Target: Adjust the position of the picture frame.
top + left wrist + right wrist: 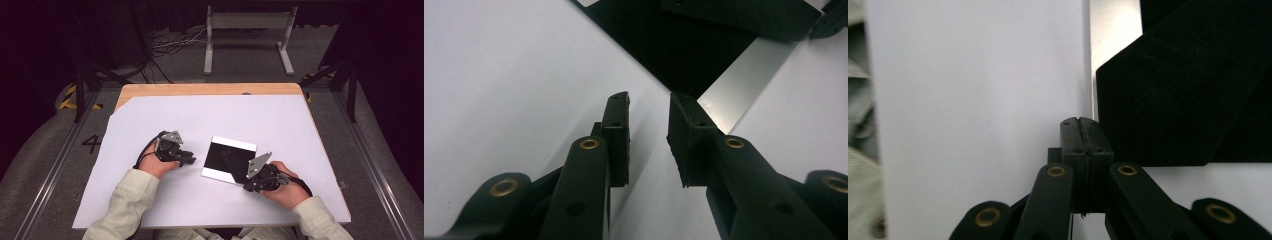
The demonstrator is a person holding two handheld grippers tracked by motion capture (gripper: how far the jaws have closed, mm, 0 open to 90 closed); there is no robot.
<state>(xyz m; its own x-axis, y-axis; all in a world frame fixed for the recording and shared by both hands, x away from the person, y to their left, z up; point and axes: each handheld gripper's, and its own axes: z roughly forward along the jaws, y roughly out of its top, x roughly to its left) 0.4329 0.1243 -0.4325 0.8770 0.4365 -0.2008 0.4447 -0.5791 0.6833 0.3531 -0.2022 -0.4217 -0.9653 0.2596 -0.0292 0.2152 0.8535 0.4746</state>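
Grippers at the black square panel

I am holding my left gripper (189, 160) with jaws apart and empty beside the black panel (227, 157); my right gripper (248, 185) is resting closed, empty, at its near edge.

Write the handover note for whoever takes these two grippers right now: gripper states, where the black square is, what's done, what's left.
Left gripper: jaws open, nothing between them, pointing at the near corner of the black square from its left, not touching it.
Right gripper: jaws shut, nothing visibly clamped, at the square's right edge.
The square lies flat on the white sheet, a pale strip along two of its edges.
Done: both grippers brought up to the square.
Left: probably to grip it; neither gripper holds it yet.
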